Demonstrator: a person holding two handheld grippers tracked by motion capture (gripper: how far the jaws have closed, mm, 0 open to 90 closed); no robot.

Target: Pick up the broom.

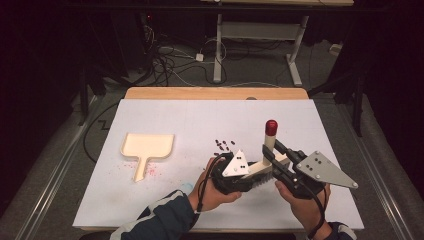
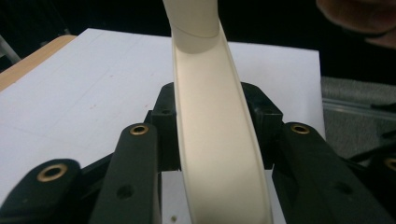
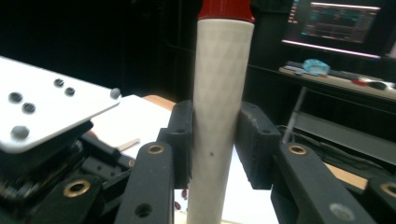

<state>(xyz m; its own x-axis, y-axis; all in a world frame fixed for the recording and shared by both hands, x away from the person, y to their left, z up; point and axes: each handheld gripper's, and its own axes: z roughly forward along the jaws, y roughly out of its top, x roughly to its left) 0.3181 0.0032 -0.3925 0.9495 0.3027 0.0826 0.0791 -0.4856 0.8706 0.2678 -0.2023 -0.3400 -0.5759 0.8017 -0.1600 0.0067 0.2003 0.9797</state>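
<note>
While left gripper point(image 1: 252, 175) jaws clamp brush point(image 1: 265, 167) head, right gripper point(image 1: 272, 150) jaws grip handle.

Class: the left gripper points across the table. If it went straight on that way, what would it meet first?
Probably the right gripper, which grips the same brush's handle just ahead of the left gripper; depth is unclear.

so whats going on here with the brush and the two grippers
A person holds a hand brush with both grippers at the near right of the white table. The right gripper is clamped on the brush's cream handle just below its red cap, which points up. The left gripper grips the cream brush head. A few small dark beans lie just beyond the grippers, and a cream dustpan sits untouched to the left, amid reddish specks.
</note>
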